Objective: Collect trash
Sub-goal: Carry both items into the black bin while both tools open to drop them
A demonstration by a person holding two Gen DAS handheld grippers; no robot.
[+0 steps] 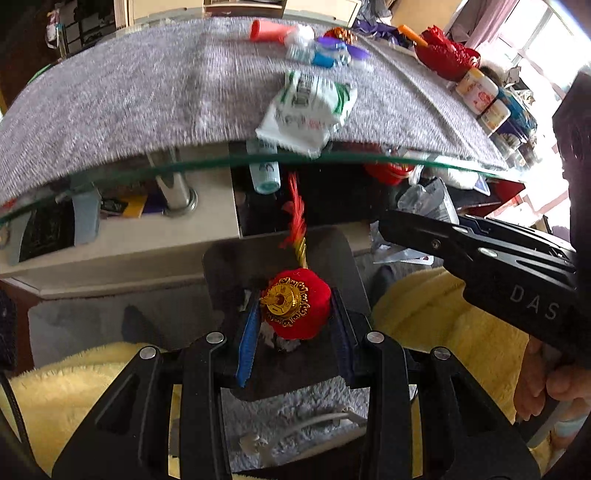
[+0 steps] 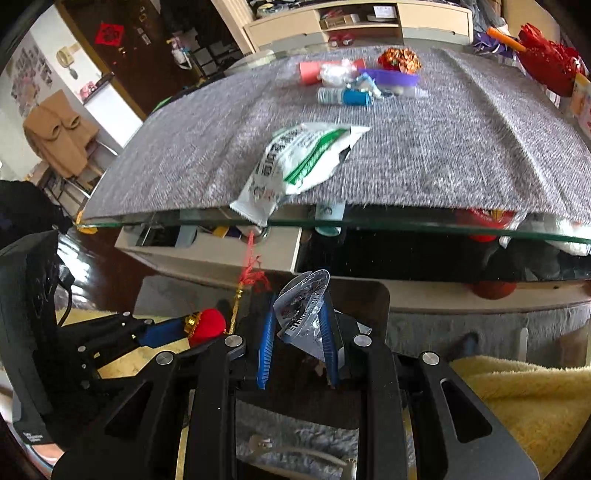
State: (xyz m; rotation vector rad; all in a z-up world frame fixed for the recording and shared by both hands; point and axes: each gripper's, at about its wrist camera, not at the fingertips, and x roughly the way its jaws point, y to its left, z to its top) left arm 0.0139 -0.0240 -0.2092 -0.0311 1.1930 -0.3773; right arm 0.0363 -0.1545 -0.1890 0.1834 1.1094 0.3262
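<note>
My left gripper (image 1: 293,314) is shut on a red lantern ornament (image 1: 295,308) with a gold cap and red tassel, held over a dark bin (image 1: 229,266) below the table edge. It also shows in the right wrist view (image 2: 207,326). My right gripper (image 2: 297,328) is shut on a clear plastic wrapper (image 2: 301,306) with a barcode, over the same bin (image 2: 369,299). A white and green packet (image 1: 310,107) (image 2: 295,162) hangs over the front edge of the grey mat. More trash lies farther back: a blue tube (image 2: 345,96), a red cup (image 2: 308,72), crumpled wrappers (image 2: 400,61).
The glass table edge (image 1: 147,170) runs across both views, with shelves of clutter beneath. Red decorations (image 1: 443,55) and jars (image 1: 476,90) stand at the table's right side. Yellow fleece (image 2: 535,398) lies below right. A cabinet (image 2: 354,22) stands behind the table.
</note>
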